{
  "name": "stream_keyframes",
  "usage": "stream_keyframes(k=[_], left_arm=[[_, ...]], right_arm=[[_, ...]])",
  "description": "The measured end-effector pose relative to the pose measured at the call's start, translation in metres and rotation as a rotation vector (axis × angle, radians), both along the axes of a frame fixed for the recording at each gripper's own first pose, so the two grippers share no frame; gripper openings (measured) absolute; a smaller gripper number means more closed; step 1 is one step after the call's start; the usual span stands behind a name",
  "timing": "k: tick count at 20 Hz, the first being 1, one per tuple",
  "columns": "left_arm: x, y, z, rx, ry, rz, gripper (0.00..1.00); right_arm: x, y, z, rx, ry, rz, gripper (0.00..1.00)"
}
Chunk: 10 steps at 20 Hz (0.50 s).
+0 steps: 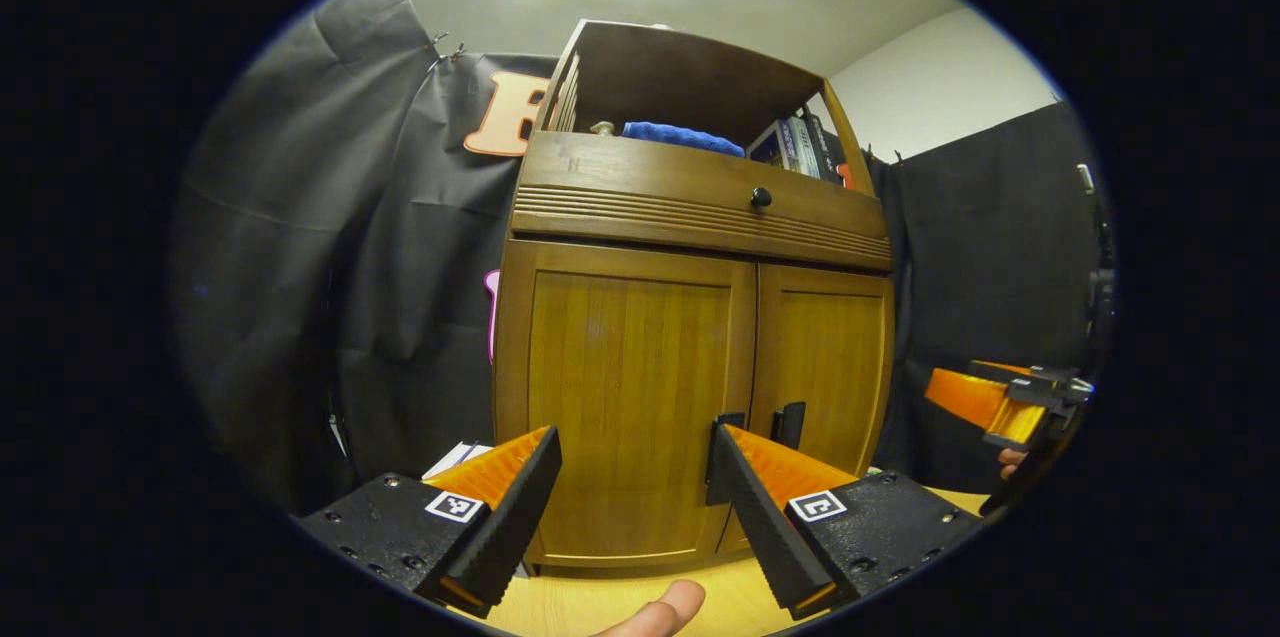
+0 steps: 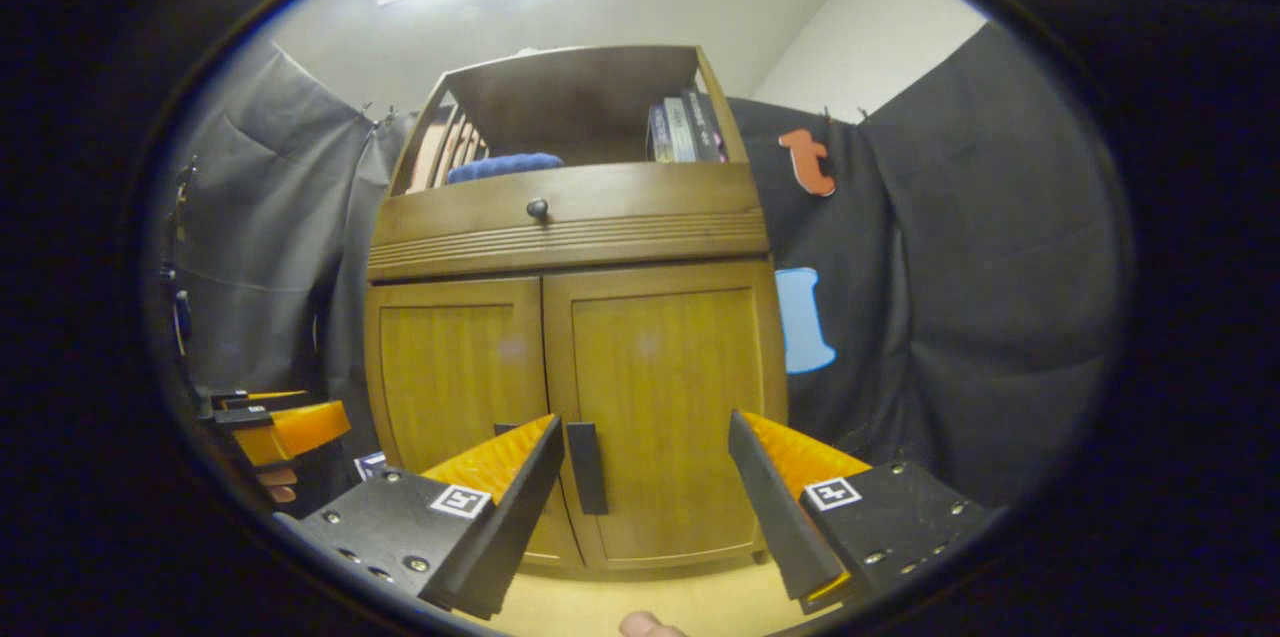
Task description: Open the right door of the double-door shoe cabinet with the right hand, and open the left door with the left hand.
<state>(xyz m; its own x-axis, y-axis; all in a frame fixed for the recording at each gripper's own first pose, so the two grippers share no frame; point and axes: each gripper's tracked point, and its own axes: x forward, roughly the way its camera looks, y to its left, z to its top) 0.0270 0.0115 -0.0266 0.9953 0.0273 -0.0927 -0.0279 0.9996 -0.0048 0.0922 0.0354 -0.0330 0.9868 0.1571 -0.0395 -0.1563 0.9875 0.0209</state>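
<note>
1. Cabinet (image 2: 570,317) stands on the wooden floor (image 1: 620,597) against the cloth wall, both doors shut; rigid wood, probably light on the hinges.
2. Take the right door (image 2: 660,387) by its black handle (image 2: 586,467), the left door (image 1: 630,387) by handle (image 1: 716,452), both at the centre seam.
3. Right gripper (image 2: 645,487) and left gripper (image 1: 635,497) are wide apart, empty.
4. Book spines on the top shelf are too small to read.
</note>
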Motion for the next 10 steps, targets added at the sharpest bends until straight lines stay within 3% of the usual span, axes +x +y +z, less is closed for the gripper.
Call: stream_keyframes(k=[2, 3, 6, 7, 10], left_arm=[[0.002, 0.003, 0.000, 0.005, -0.001, 0.000, 0.92], [0.003, 0.005, -0.001, 0.005, -0.004, 0.004, 0.92], [0.008, 0.011, -0.003, 0.004, 0.000, 0.012, 0.92], [0.009, 0.013, -0.004, 0.003, 0.004, 0.015, 0.95], [0.015, 0.018, -0.010, -0.001, 0.020, 0.029, 0.92]], right_arm=[[0.028, 0.013, -0.019, -0.007, 0.038, 0.038, 0.98], [0.042, 0.018, -0.028, -0.017, 0.050, 0.048, 0.94], [0.076, 0.026, -0.054, -0.042, 0.086, 0.040, 1.00], [0.088, 0.029, -0.065, -0.041, 0.108, 0.033, 0.98], [0.113, 0.050, -0.092, -0.028, 0.154, 0.072, 0.98]])
